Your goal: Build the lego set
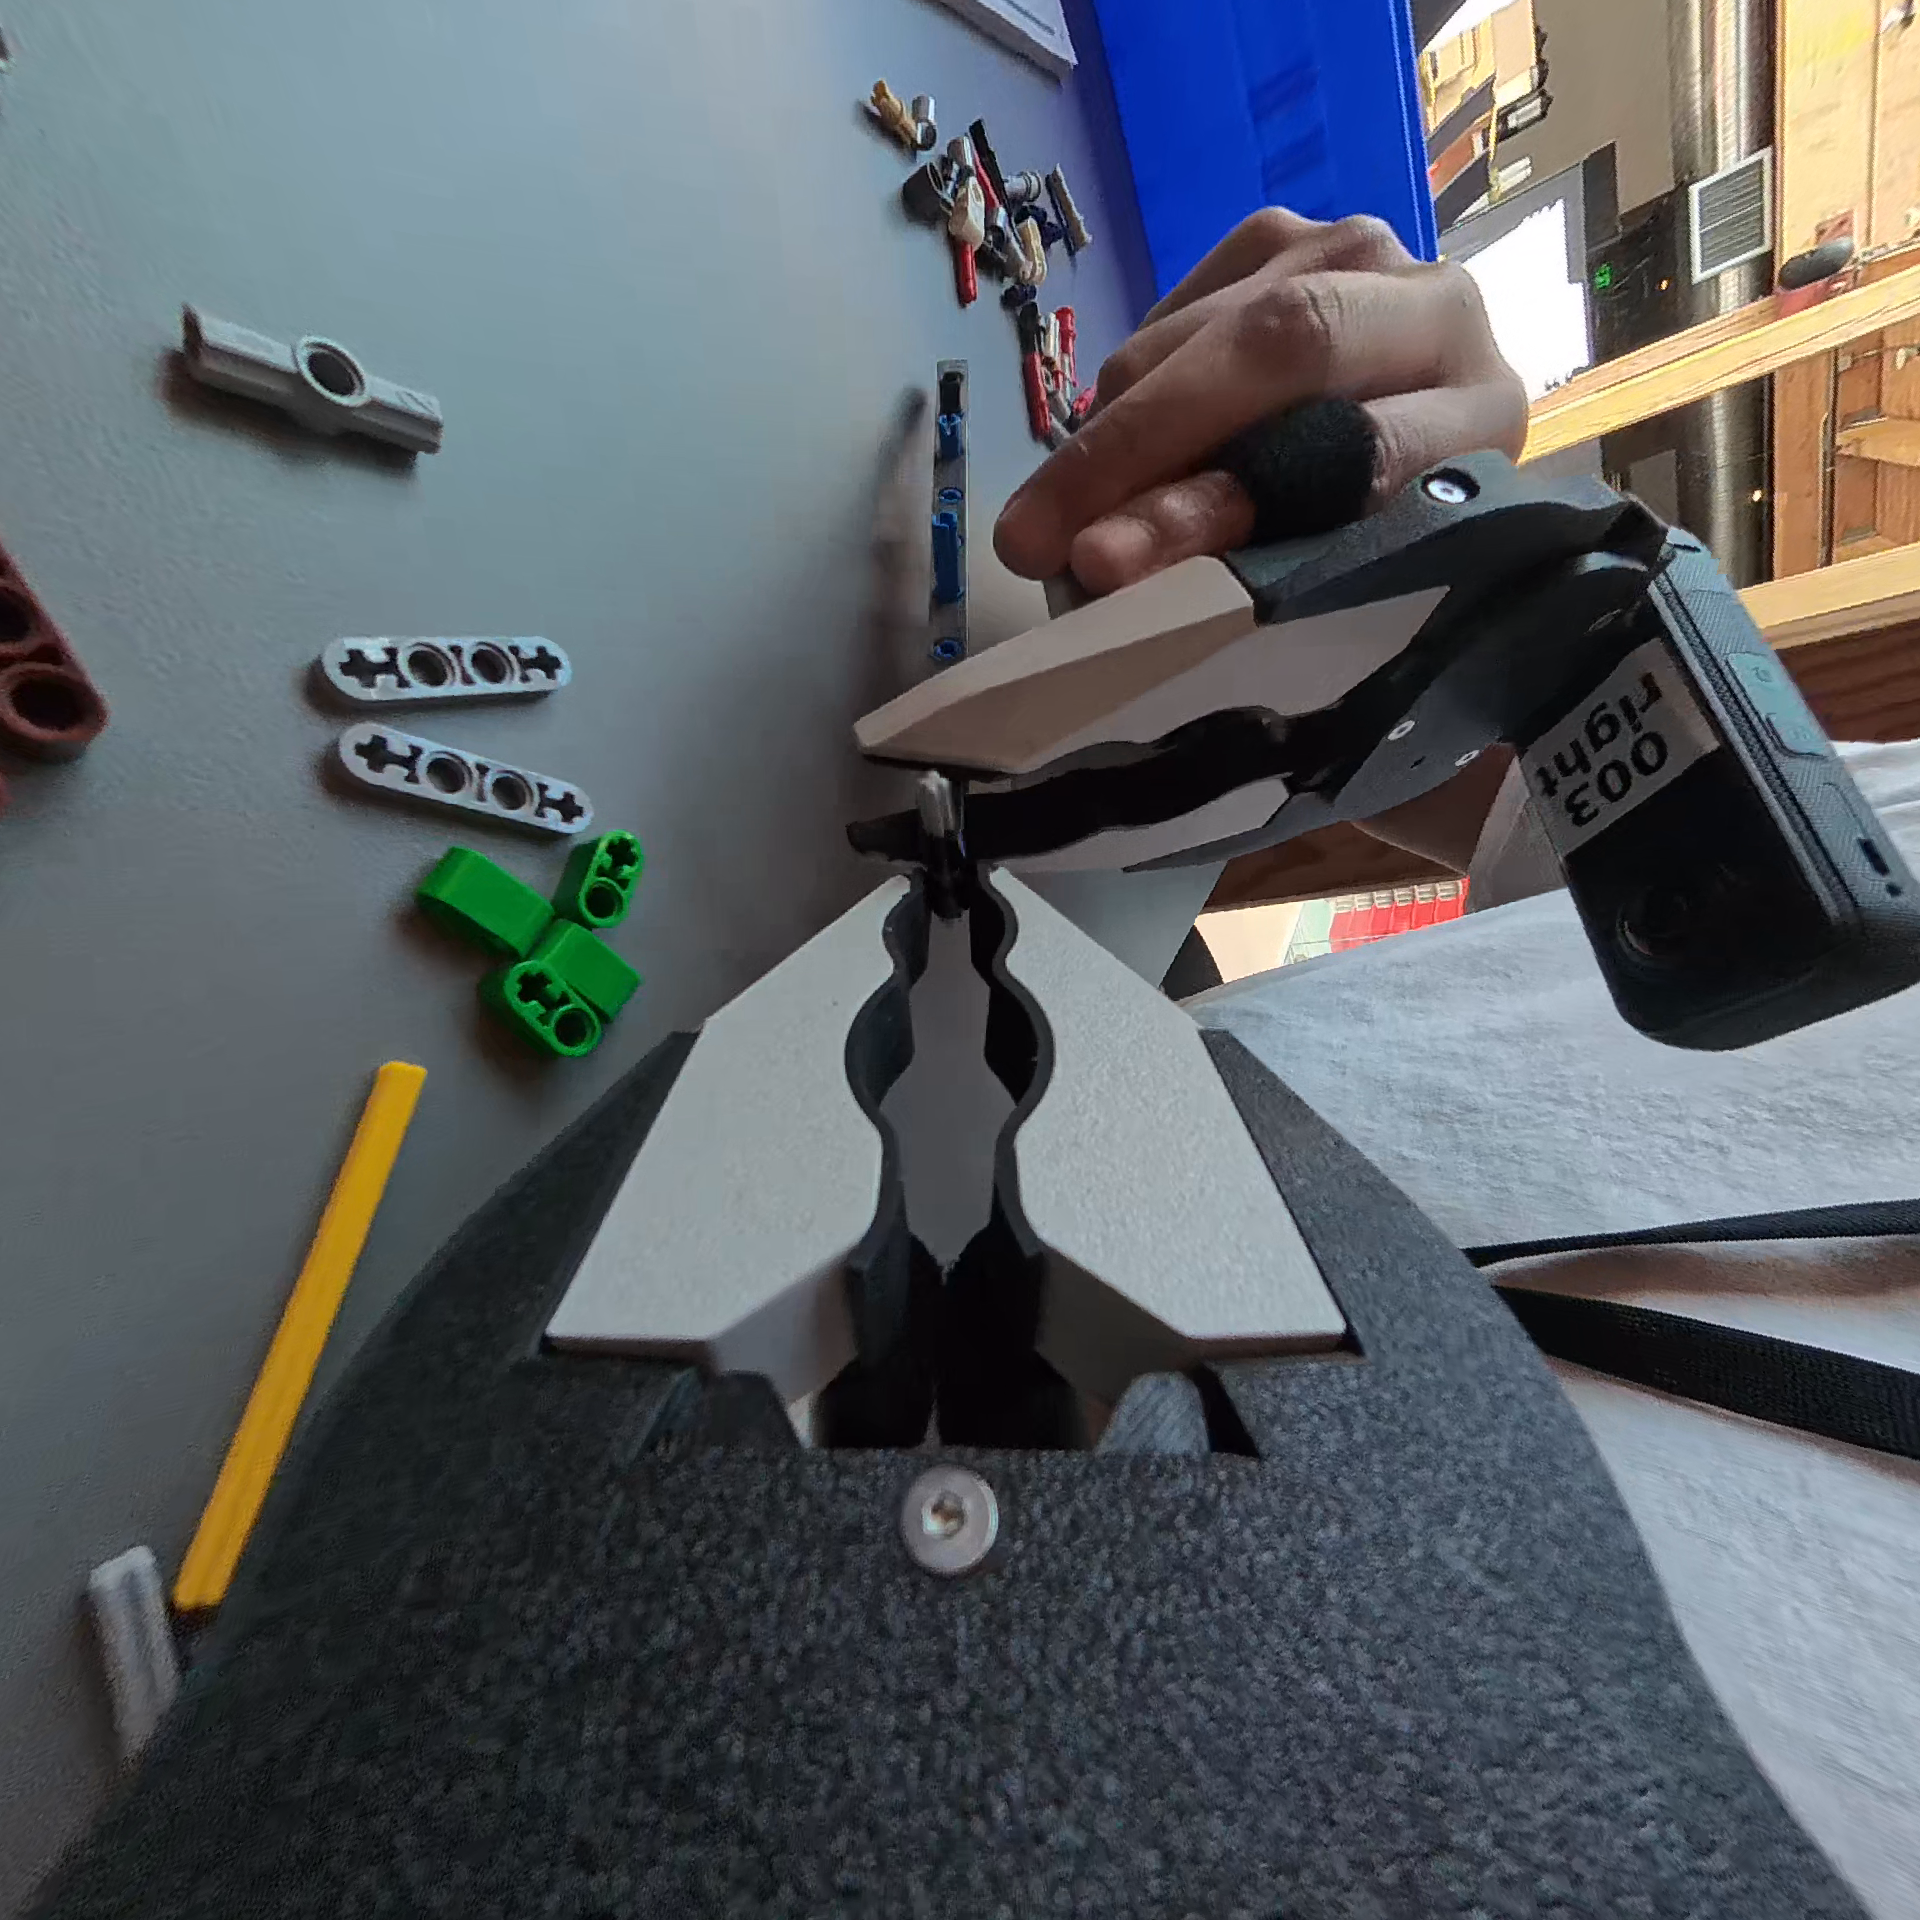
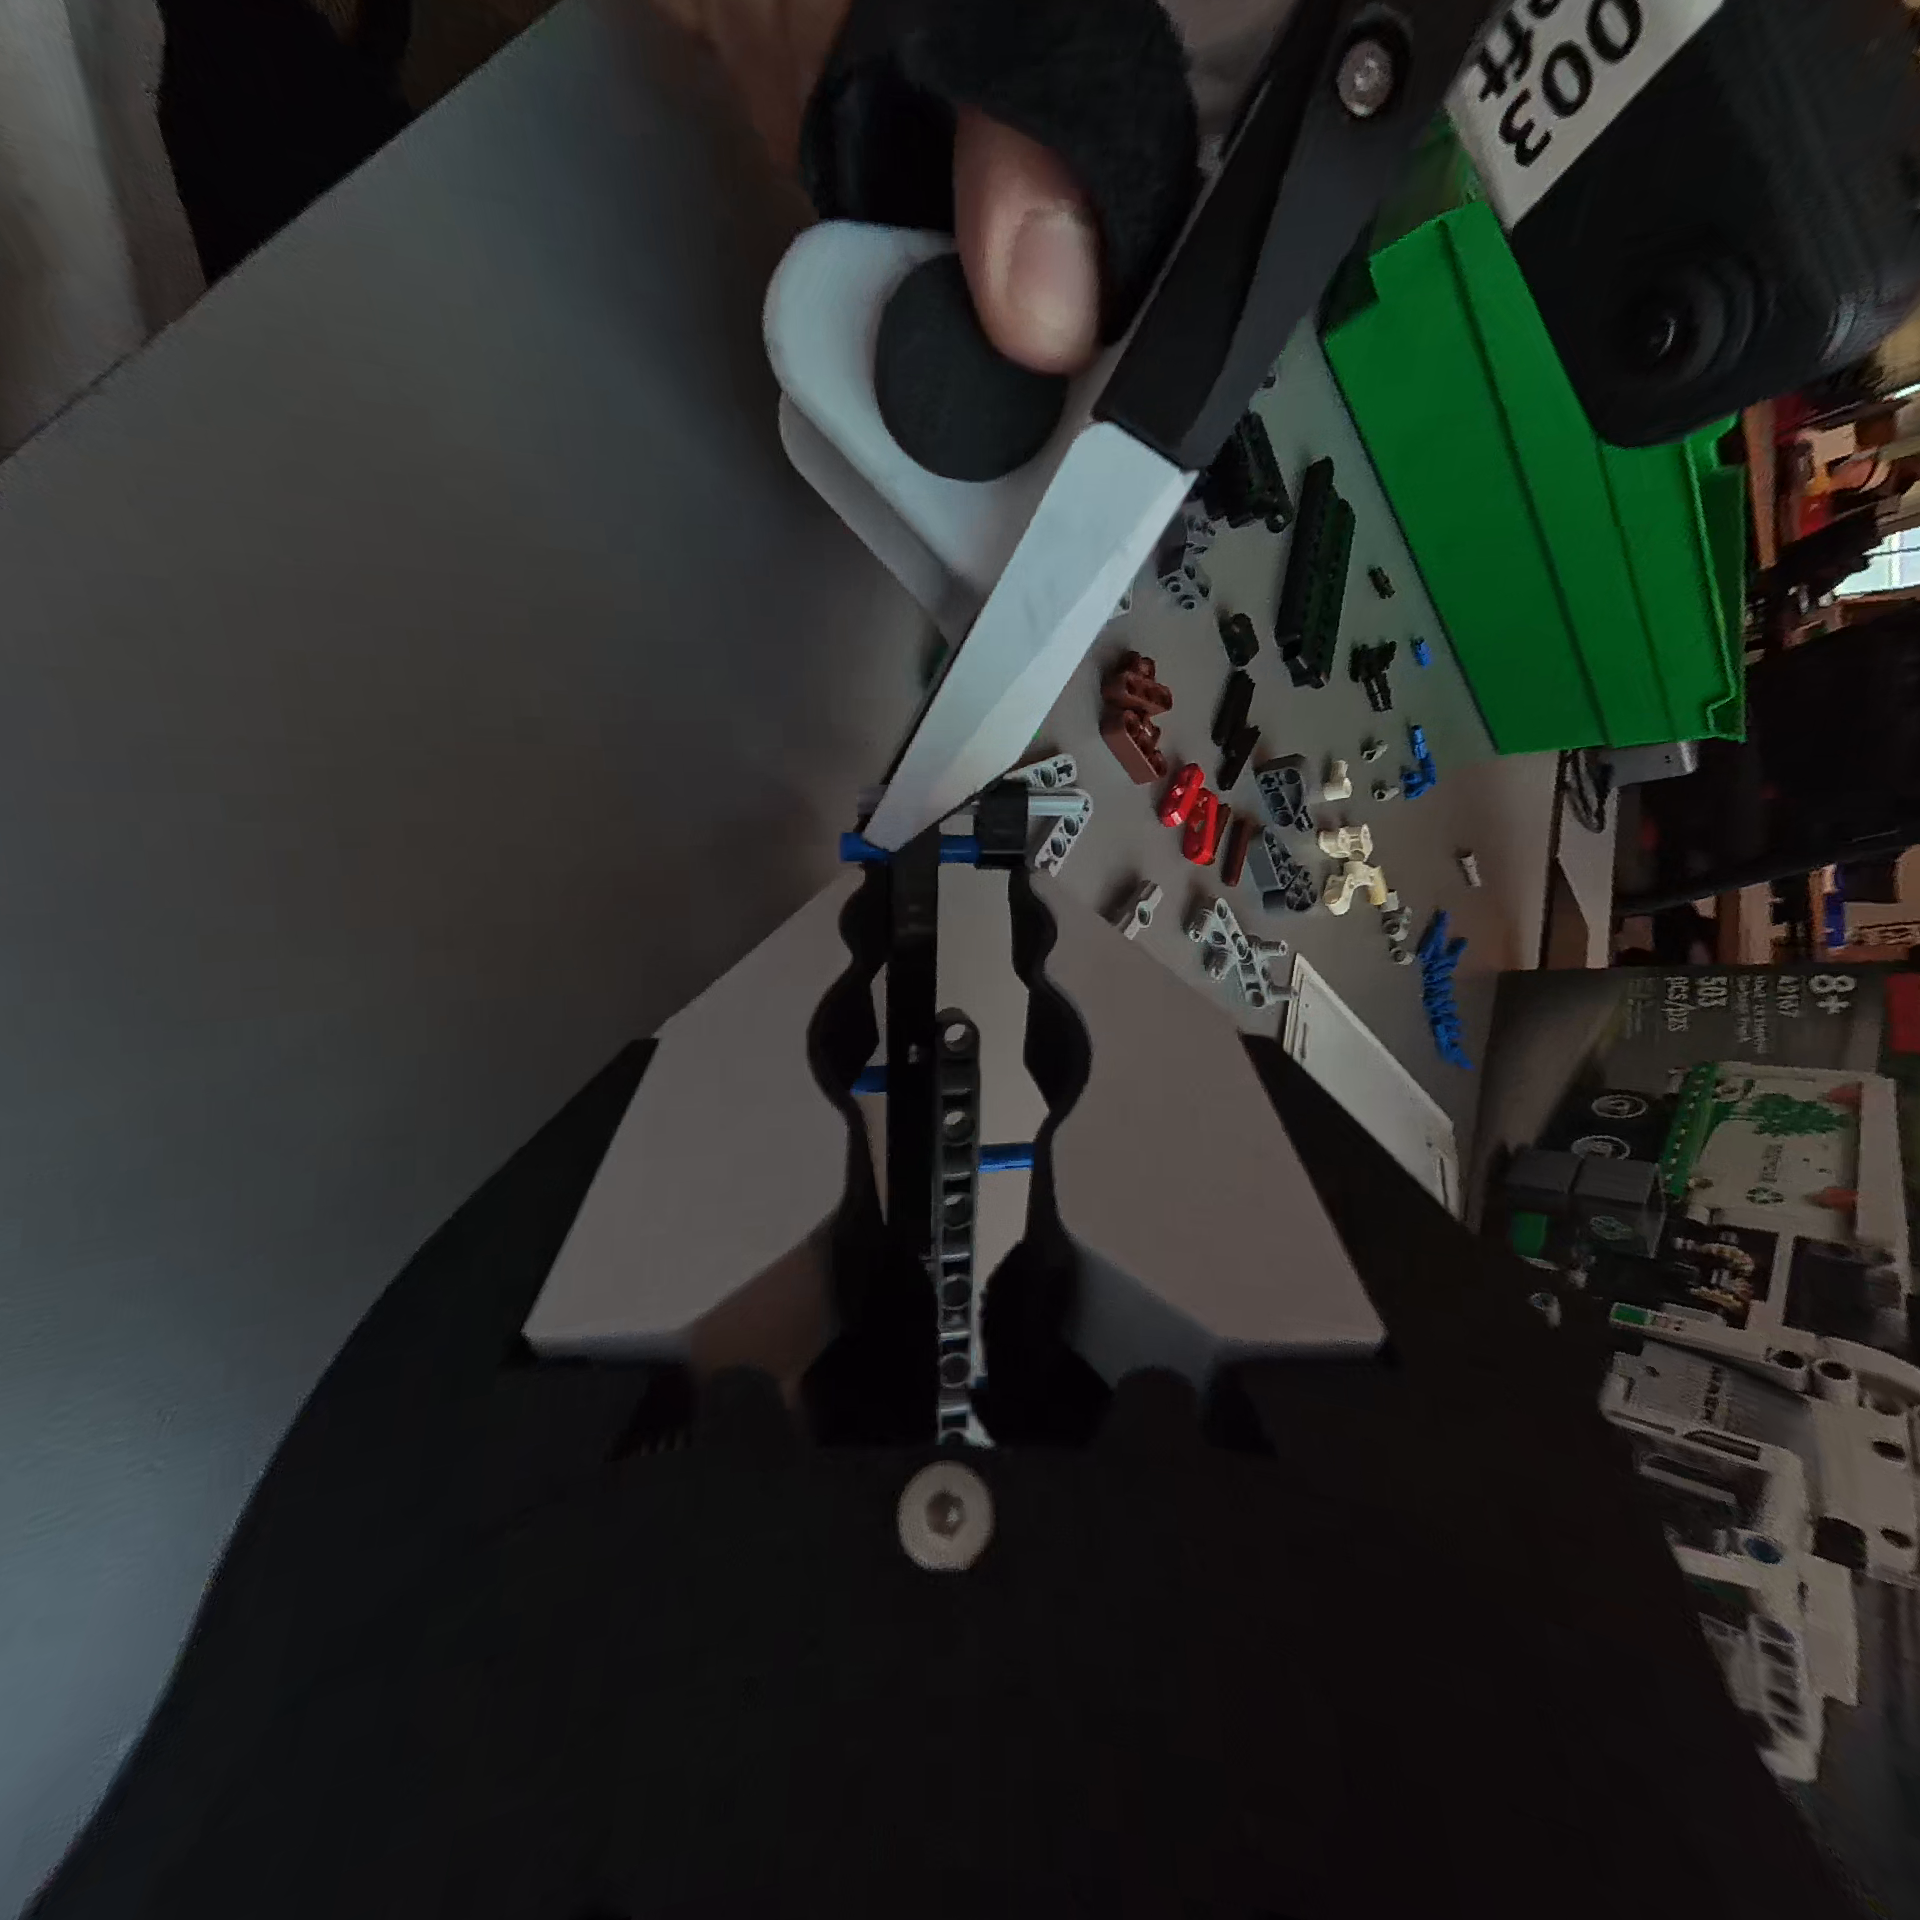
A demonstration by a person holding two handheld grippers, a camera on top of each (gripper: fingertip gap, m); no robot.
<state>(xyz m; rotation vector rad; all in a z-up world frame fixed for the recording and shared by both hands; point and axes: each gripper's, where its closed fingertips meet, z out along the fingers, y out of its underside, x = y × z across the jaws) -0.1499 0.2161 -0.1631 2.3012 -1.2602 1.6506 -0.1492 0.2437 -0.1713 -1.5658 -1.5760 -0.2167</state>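
Observation:
My right gripper (image 2: 948,862) is shut on a long black and grey beam (image 2: 954,1143) with blue pins that runs between its fingers. The beam also shows in the left wrist view (image 1: 949,540), partly hidden behind the right gripper (image 1: 883,790). My left gripper (image 1: 943,894) is shut on a small grey and black pin piece (image 1: 933,810) and holds it against the right gripper's tips. In the right wrist view the left gripper (image 2: 883,821) comes in from above and its tip touches the beam's far end. Both are held above the grey table (image 1: 623,312).
On the table lie green connectors (image 1: 540,935), two thin grey liftarms (image 1: 447,665), a yellow axle (image 1: 301,1330), a grey cross piece (image 1: 312,379), a pin pile (image 1: 997,208) and a blue bin (image 1: 1247,125). A green bin (image 2: 1507,499), loose parts (image 2: 1247,810) and the set box (image 2: 1704,1247) lie to the right. My left and right fingertips are right by each other.

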